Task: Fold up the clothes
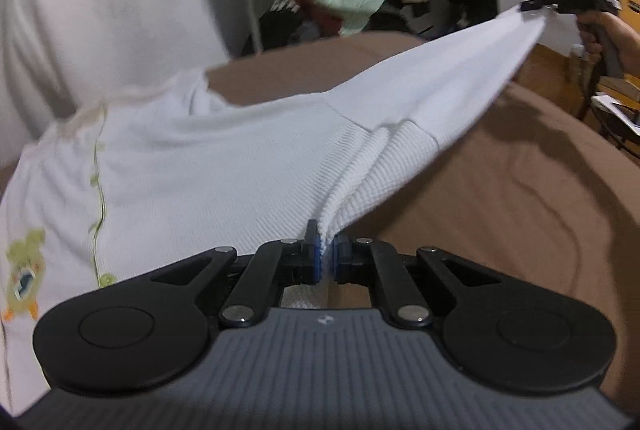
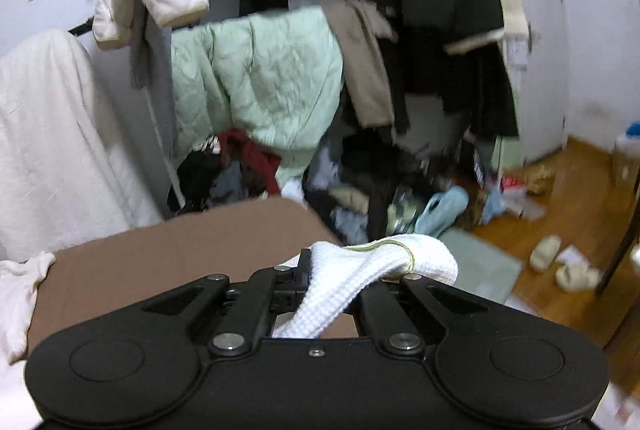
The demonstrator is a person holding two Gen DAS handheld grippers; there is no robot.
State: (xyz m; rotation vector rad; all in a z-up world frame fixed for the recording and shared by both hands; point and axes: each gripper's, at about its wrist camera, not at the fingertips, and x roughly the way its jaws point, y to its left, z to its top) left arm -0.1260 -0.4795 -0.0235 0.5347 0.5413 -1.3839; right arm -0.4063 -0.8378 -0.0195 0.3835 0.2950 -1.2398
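Fabric stretched taut across the brown bed (image 1: pixel 500 190): a white waffle-knit garment (image 1: pixel 224 158) hangs between both tongs. Left tongs (image 1: pixel 327 254) pinched tight on a gathered fold, blue pads (image 1: pixel 317 258) nearly meeting. Right tongs (image 2: pixel 320 282) clamped too, a green-trimmed edge bunching over them. Soft, light stuff, I'd say; it sags and drapes, so the hems and corners are the places to hold it. The garment's far end runs out of the left view, its overall shape is unclear, and the right tongs' tips are buried under cloth. Motion blur smears the clothes rack (image 2: pixel 360 30) behind.
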